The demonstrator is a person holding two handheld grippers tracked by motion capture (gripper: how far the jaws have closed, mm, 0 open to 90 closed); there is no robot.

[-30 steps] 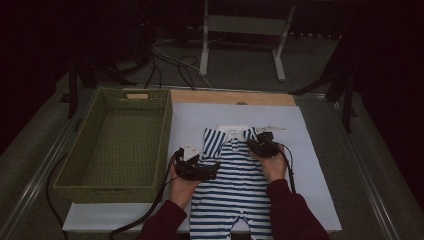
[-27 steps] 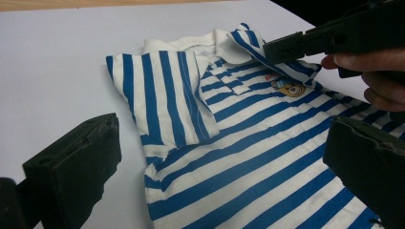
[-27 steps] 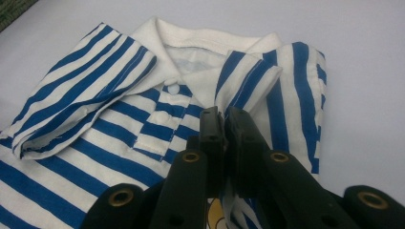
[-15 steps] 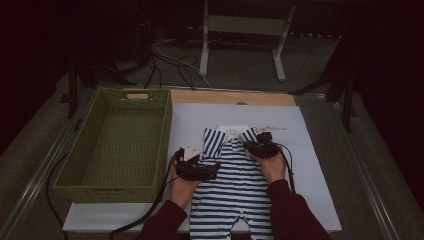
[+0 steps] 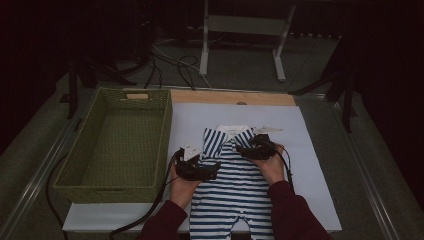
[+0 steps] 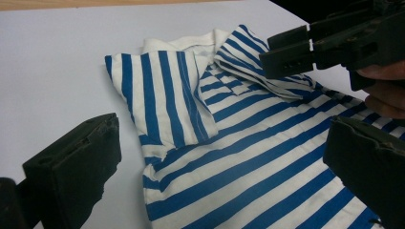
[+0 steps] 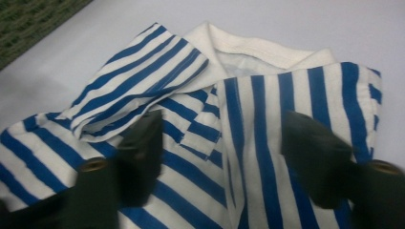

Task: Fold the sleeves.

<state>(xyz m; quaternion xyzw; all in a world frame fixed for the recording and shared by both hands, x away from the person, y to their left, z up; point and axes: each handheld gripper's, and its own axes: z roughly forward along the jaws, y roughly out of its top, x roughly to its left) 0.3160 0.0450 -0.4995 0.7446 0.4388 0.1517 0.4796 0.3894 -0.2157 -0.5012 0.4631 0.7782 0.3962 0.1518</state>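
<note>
**RIGHT GRIPPER: RELEASE OF THE FOLDED SLEEVE**

Observe the right gripper [image 5: 256, 148] at the chest of the striped baby suit [image 5: 235, 180], jaws having just been opening and now spread wide. Confirm in the right gripper view: cloth below and between the jaws, no pad pressing on it, nothing pinched. Treat this as a release, with the sleeve [image 7: 138, 90] laid inward across the chest and left there.

Observe the left gripper [image 5: 200, 170] over the other side of the suit, jaws likewise wide apart, holding nothing.

Locate the suit flat on the white sheet [image 5: 310, 165], collar away from the person, legs toward the near edge, both sleeves folded in over the front. Locate the green basket [image 5: 167, 125] just beside the sheet, at its left.

Judge the sleeve fold as finished on this side. Expect as next step a fold of the legs up toward the collar, then a transfer to the basket. Check first for a flat sleeve; watch for spring-back once freed.
</note>
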